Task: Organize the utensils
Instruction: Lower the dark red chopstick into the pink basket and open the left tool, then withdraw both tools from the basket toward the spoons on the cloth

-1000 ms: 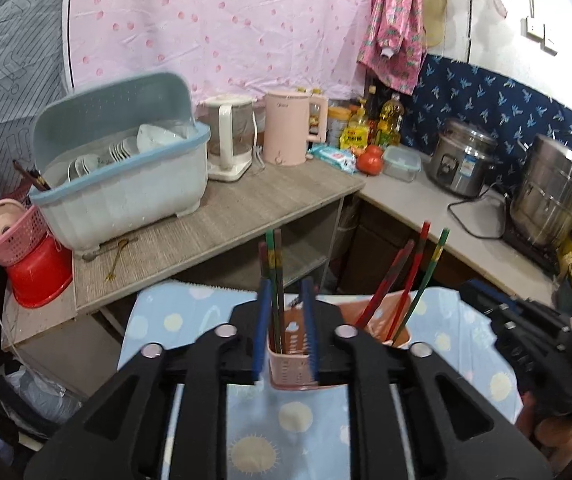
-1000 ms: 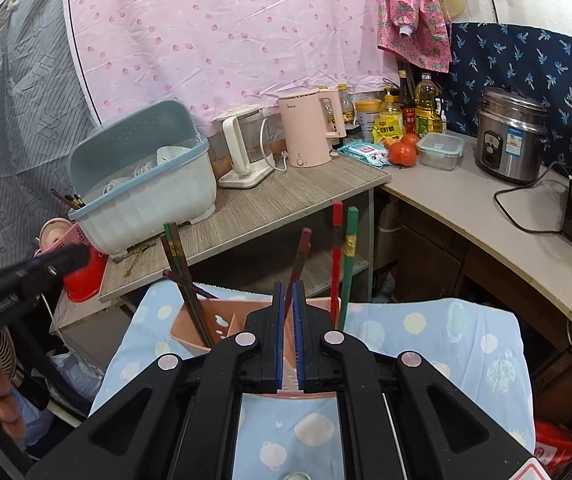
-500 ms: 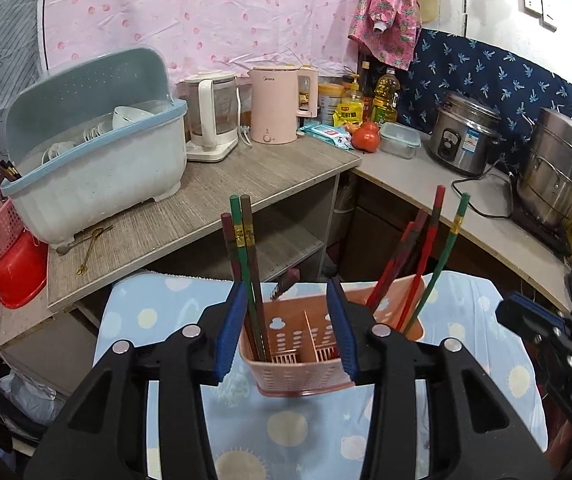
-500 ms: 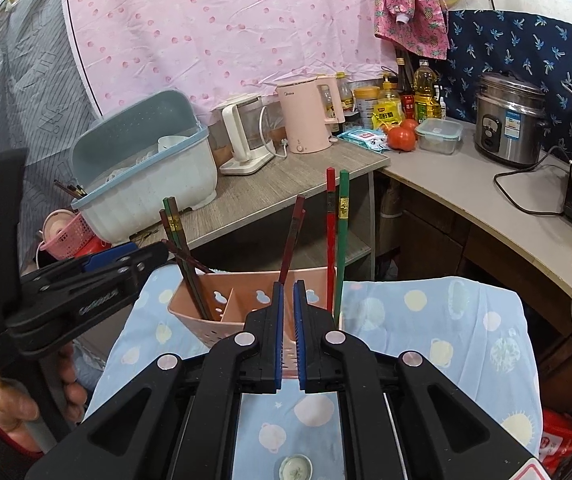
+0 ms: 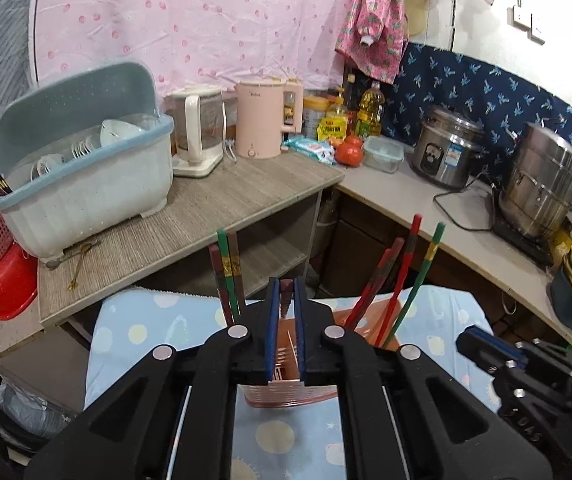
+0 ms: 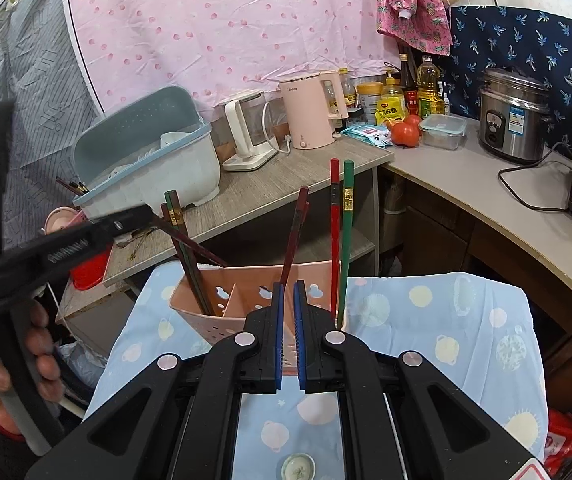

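Above caddy [image 5: 290, 397]: left gripper [image 5: 284, 285] jaws just closed on chopstick [image 5: 285, 302]; right gripper [image 6: 289, 287] shut, empty.

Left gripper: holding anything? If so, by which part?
Yes. The left gripper is shut on a dark red chopstick, pinched near its top end. The chopstick's lower end slants into the pink holder.

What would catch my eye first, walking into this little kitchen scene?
Probably the pink utensil holder on the blue patterned cloth, bristling with red and green chopsticks. The left gripper pinches one dark chopstick leaning out of it. Behind, a pale blue dish rack fills the wooden counter.
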